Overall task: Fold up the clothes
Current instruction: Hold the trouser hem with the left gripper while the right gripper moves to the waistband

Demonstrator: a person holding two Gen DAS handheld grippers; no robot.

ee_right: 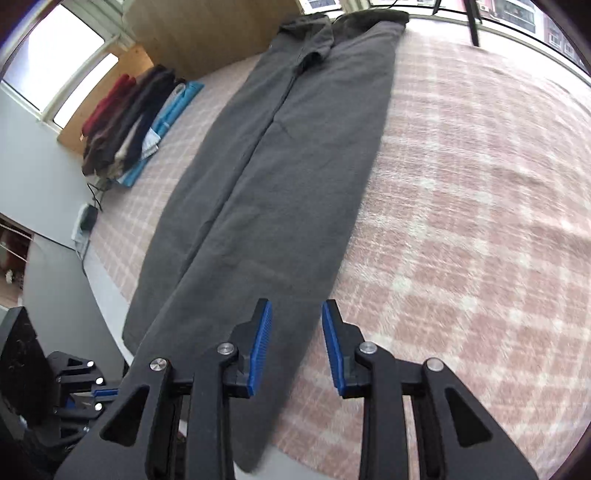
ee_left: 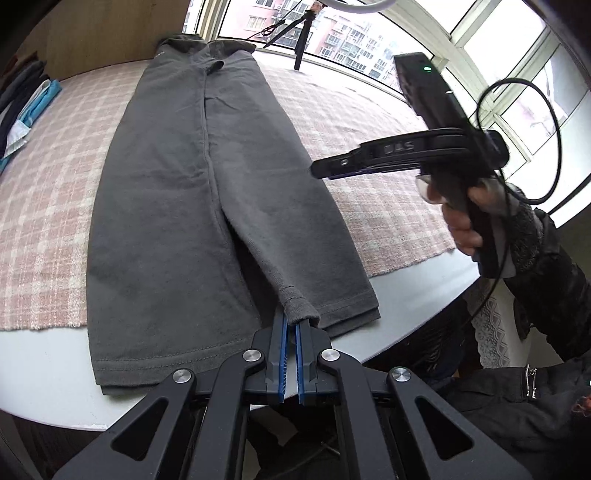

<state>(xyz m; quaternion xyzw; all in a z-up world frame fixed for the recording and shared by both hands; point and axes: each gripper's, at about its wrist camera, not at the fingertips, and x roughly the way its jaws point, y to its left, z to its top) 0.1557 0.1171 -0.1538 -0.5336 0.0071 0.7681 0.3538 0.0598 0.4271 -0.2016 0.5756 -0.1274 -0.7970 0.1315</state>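
Here, I had the left hand-held gripper (ee_left: pixel 291 325) clamped on a bunched cuff (ee_left: pixel 300 307) of the grey garment (ee_left: pixel 207 192), which lay lengthwise on the pink checked cloth (ee_left: pixel 44 192) covering the white bench (ee_left: pixel 48 362), its hem overhanging the cloth's near edge. The right hand-held gripper (ee_right: pixel 297 314) hovered above the garment's right edge, fingers apart and empty. Folded clothes (ee_right: pixel 125 122) were stacked at the far left.

Place: a room in a home, high up.
Evidence: apartment blocks (ee_left: pixel 343 40) beyond the windows (ee_left: pixel 498 74); pink checked cloth (ee_right: pixel 461 221) over a table; folded clothes pile (ee_right: pixel 125 122); wooden cabinet (ee_right: pixel 207 33).
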